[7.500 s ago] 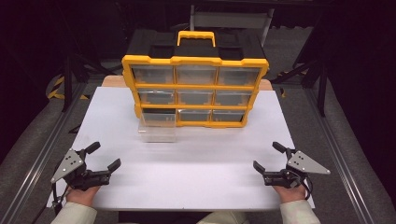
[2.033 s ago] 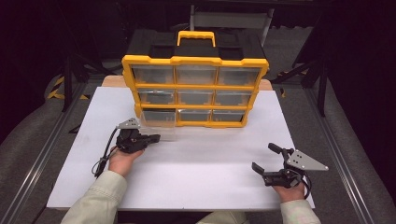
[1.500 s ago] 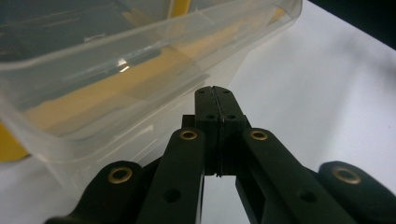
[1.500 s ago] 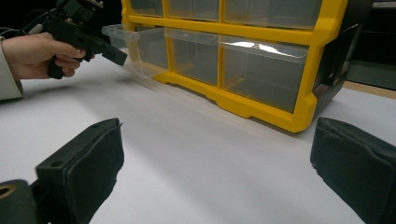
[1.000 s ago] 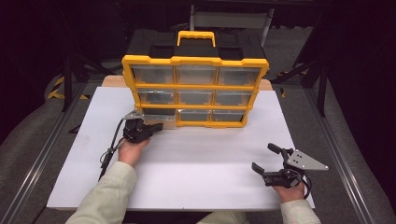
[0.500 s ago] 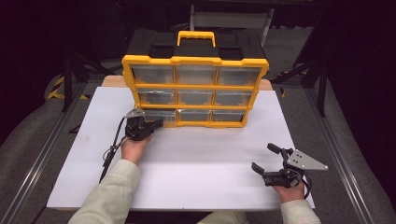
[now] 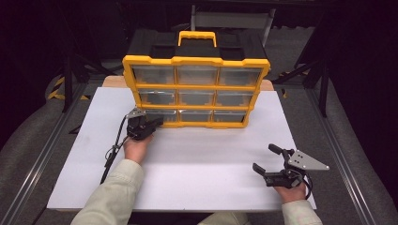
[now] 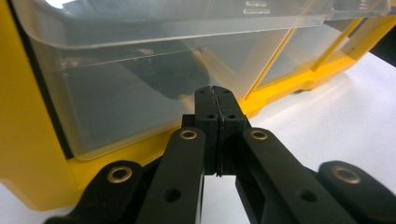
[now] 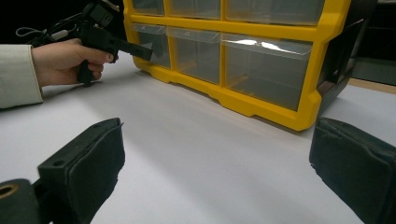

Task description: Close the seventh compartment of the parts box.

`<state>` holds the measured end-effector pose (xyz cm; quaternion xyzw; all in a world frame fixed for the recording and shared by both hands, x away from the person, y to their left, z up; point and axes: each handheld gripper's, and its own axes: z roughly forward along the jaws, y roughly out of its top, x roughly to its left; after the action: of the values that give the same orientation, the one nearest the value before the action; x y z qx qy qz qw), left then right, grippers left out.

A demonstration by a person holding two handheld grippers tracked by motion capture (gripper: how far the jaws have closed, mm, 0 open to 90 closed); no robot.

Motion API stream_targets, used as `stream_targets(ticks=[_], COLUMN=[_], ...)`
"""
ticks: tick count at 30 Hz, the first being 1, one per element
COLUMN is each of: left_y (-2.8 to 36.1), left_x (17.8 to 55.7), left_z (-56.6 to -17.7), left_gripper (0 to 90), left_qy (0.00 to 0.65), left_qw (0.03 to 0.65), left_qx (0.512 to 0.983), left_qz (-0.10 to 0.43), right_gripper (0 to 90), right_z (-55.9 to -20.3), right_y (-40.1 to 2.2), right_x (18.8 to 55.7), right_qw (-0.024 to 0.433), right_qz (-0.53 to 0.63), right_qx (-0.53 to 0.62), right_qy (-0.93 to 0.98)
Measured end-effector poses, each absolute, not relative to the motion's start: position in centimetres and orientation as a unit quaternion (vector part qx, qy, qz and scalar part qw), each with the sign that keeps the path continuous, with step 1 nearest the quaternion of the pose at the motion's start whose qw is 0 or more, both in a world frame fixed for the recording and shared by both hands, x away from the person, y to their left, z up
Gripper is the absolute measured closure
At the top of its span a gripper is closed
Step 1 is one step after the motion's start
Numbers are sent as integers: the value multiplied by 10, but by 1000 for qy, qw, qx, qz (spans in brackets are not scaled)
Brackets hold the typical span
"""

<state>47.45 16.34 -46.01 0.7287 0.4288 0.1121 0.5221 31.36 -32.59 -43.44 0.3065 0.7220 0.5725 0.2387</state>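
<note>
A yellow and black organiser (image 7: 197, 60) with clear drawers stands at the back of the white table (image 7: 197, 159). My left gripper (image 7: 158, 123) is shut, empty, its tips against the front of the bottom-left drawer (image 7: 166, 116), which sits flush in its frame. In the left gripper view, the closed jaws of my left gripper (image 8: 215, 93) press on the clear drawer front (image 8: 130, 93). My right gripper (image 7: 264, 157) rests open near the front right of the table, nothing between its pads (image 9: 93, 154). In the right gripper view the left gripper (image 9: 140, 50) touches the organiser (image 9: 261, 107).
A black carry handle framed in yellow (image 7: 197, 40) tops the organiser. The left gripper's cable (image 7: 112, 154) trails across the table beside the sleeve (image 7: 112, 197). Dark metal rails (image 7: 42, 154) run along both table sides.
The left gripper went from the front left corner to the organiser and shut. The bottom-left drawer, sticking out earlier, is now flush. The right gripper barely moved.
</note>
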Motion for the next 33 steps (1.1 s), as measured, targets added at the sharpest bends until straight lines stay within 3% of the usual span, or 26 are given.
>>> stream_targets(ticks=[9,24,31,33], left_y=[162,167,171,172], left_x=[476,461,445,440], left_z=[-459,-440,-421,-416], left_gripper=[895,882,717,586], left_qy=[438,404,365,356], left_qw=[514,523,539,548], left_qx=[726,744,752,750], left_qz=[131,101,102,98], right_gripper=[35,36,36,36], right_z=[-434,-435,-434,-434], right_y=[-326,-325,-325,-325], right_x=[314,314,314,314], right_qw=[238,239,242,242], right_qz=[573,569,566,564], right_qx=[306,311,313,314], right_qy=[722,723,724,724])
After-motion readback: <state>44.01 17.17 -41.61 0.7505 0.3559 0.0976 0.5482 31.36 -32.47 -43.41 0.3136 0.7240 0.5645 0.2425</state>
